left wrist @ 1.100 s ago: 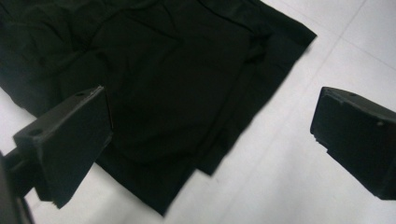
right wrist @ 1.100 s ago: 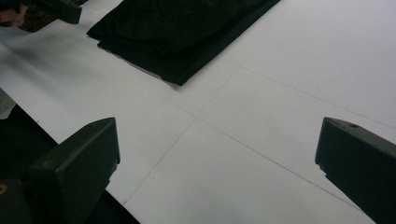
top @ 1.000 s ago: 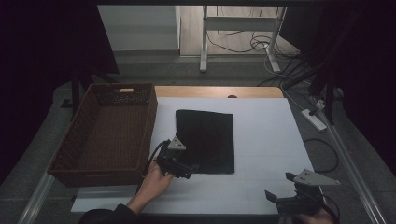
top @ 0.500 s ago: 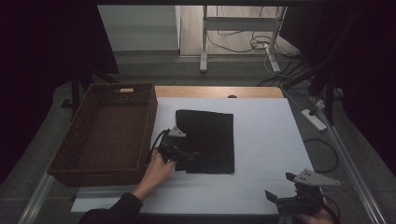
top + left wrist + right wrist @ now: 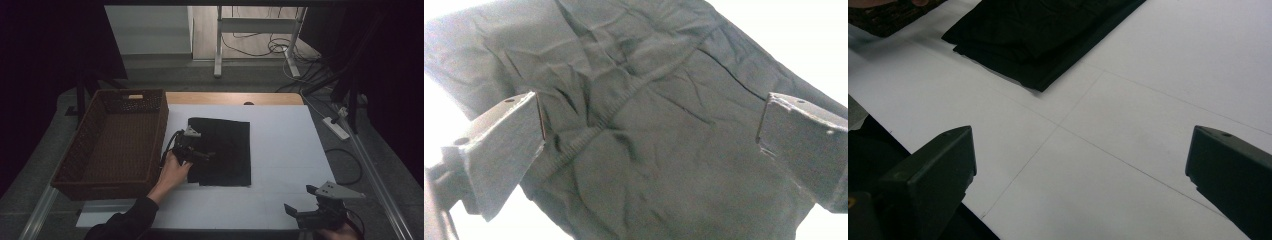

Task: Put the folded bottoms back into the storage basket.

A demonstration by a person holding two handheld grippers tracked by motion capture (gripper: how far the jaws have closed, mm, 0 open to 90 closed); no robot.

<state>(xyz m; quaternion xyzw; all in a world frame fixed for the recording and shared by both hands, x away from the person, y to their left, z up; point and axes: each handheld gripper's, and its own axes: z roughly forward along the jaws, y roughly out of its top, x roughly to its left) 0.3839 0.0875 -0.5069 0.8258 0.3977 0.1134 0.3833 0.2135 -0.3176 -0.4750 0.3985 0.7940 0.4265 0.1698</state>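
A folded black cloth (image 5: 222, 150) lies flat on the white table sheet (image 5: 280, 145), near its left side. My left gripper (image 5: 202, 155) hovers over the cloth's left edge, jaws wide open, with nothing between them. In the left gripper view the wrinkled black cloth (image 5: 644, 130) with a stitched seam spreads under the open left gripper (image 5: 649, 135). My right gripper (image 5: 302, 202) rests low at the table's front right, open and empty. The right gripper view looks past the open right gripper (image 5: 1080, 165) across bare white sheet to the folded cloth (image 5: 1033, 35) farther off.
A brown wicker basket (image 5: 80, 160) stands just left of the sheet, close to my left hand. A wooden table edge (image 5: 235, 98) runs along the back. A power strip (image 5: 336, 128) and cables lie on the floor to the right.
My left gripper has moved forward and right from the cloth's front left corner onto its left edge. The right gripper has stayed in place.
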